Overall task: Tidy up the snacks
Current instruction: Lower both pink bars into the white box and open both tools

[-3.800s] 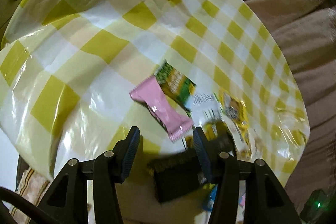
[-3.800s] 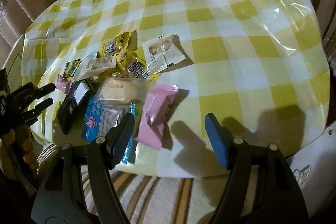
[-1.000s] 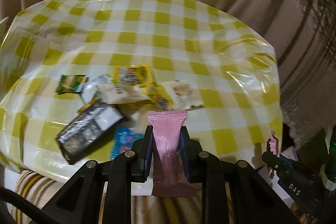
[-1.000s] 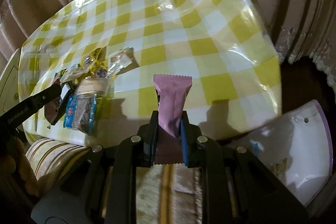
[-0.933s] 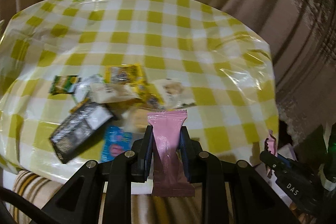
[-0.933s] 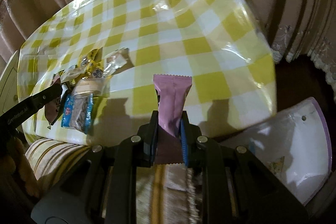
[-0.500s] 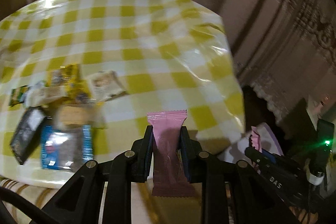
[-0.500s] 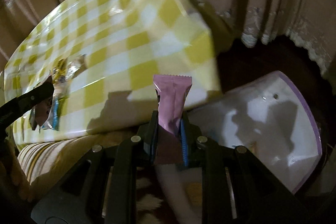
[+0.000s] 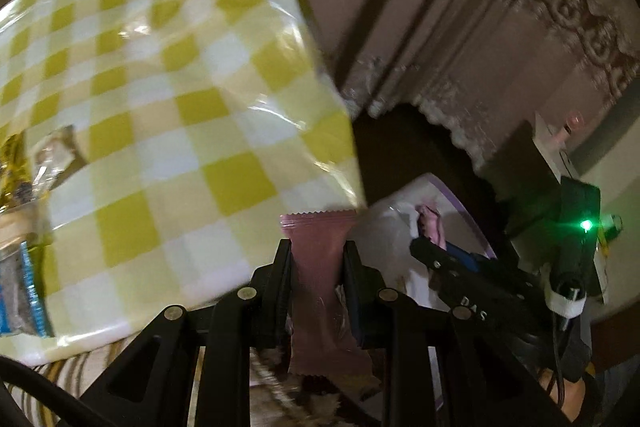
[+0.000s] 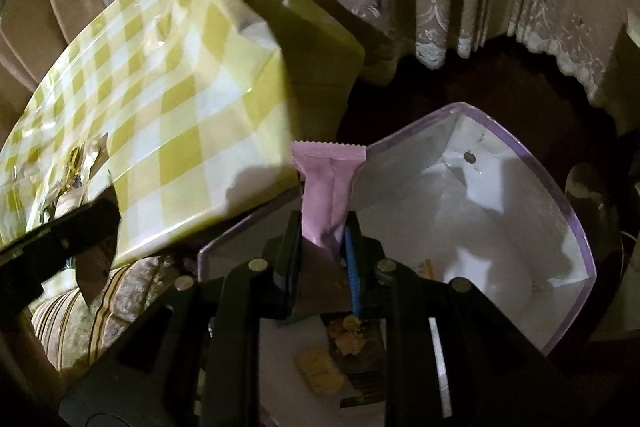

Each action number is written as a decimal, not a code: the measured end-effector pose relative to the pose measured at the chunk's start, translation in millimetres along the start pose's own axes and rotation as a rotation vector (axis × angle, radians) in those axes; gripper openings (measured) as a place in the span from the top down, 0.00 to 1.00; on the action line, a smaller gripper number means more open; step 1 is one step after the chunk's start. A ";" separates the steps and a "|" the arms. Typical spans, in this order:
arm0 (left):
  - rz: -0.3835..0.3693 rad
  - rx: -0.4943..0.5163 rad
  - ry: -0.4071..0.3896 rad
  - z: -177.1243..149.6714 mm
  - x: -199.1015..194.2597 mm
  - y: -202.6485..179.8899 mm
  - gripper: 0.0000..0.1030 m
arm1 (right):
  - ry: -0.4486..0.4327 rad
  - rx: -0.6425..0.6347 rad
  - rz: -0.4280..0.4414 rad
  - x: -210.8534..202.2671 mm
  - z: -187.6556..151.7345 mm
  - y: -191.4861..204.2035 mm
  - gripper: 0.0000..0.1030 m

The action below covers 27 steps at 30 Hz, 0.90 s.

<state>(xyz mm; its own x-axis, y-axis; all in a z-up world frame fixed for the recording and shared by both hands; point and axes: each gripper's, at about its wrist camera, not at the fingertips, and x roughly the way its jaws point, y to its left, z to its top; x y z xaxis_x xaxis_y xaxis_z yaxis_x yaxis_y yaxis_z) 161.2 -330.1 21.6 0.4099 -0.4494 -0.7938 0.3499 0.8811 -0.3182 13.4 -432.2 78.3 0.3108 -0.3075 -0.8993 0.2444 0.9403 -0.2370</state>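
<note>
While each gripper carries a pink packet, both hang over the white box beside the table.
The left gripper (image 9: 316, 259) pinches a pink packet (image 9: 320, 267) at its middle; the right gripper's (image 10: 325, 239) jaws are starting to open around its packet (image 10: 328, 187). The packets look light, soft and slippery, so mid-body hold suits. Beyond lie the white box (image 10: 520, 163) and the checked table (image 10: 192, 99).

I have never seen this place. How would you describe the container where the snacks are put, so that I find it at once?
Start from the table with the yellow checked cloth. Just past its near corner, lower down, stands the white box with a thin purple rim. The right claw hangs over it, its jaws opening around a pink packet. The box is the only open, plain white thing there.
</note>
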 end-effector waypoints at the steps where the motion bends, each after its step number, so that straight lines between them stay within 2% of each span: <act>1: -0.007 0.005 0.008 -0.1 2.7 -2.8 0.76 | 0.000 0.007 -0.002 0.2 0.0 -3.0 0.76; 5: -0.051 0.017 0.057 -1.5 15.2 -10.6 0.75 | 0.004 0.025 -0.011 1.8 0.3 -11.7 0.73; 6: -0.064 0.017 0.070 -2.3 18.2 -12.0 0.74 | 0.005 0.024 -0.013 2.5 0.3 -12.6 0.71; 8: -0.074 0.015 0.097 -3.3 24.4 -14.7 0.74 | 0.006 0.031 -0.015 3.5 0.4 -14.6 0.58; 9: -0.079 0.014 0.108 -4.0 27.4 -15.4 0.74 | 0.003 0.036 -0.008 3.4 0.3 -15.4 0.58; 18: -0.083 -0.015 0.121 -5.1 27.4 -10.1 0.73 | 0.011 0.041 0.004 4.3 -0.3 -14.0 0.57; 27: -0.071 -0.041 0.096 -3.3 17.4 1.1 0.72 | 0.003 0.003 -0.004 -0.2 1.1 -1.2 0.57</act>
<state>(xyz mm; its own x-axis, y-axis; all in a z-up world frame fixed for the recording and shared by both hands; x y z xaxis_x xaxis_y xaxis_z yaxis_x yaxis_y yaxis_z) 166.0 -336.5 5.7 0.3022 -0.4963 -0.8138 0.3396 0.8538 -0.3946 14.1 -433.4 79.2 0.3071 -0.3108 -0.8995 0.2484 0.9386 -0.2395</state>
